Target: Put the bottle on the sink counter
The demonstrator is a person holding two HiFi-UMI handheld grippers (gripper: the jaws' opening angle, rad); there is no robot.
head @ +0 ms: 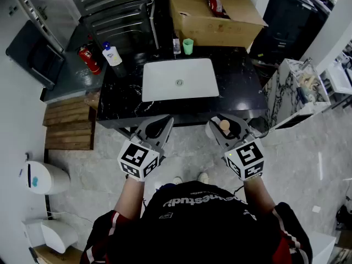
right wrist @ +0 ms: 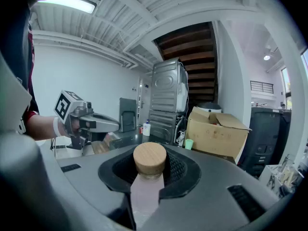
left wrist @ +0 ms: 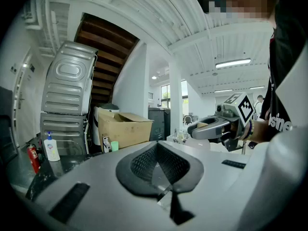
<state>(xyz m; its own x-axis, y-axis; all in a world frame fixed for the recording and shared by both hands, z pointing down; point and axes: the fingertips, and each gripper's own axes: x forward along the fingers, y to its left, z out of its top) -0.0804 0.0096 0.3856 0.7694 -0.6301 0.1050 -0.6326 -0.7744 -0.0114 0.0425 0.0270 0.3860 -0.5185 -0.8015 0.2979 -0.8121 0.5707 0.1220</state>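
A pale pink bottle with a round wooden cap sits between the jaws of my right gripper, which is shut on it. In the right gripper view the bottle stands upright between the dark pads of the gripper. My left gripper is shut with nothing in it, its pads meeting. Both grippers hover side by side just in front of the black marble sink counter, short of its front edge. The white basin lies in the counter's middle.
A green cup and a small bottle stand behind the basin, and a pump bottle stands at the counter's left. A cardboard box sits beyond. A red extinguisher, wooden boards and a white bin are at the left, and a marble table at the right.
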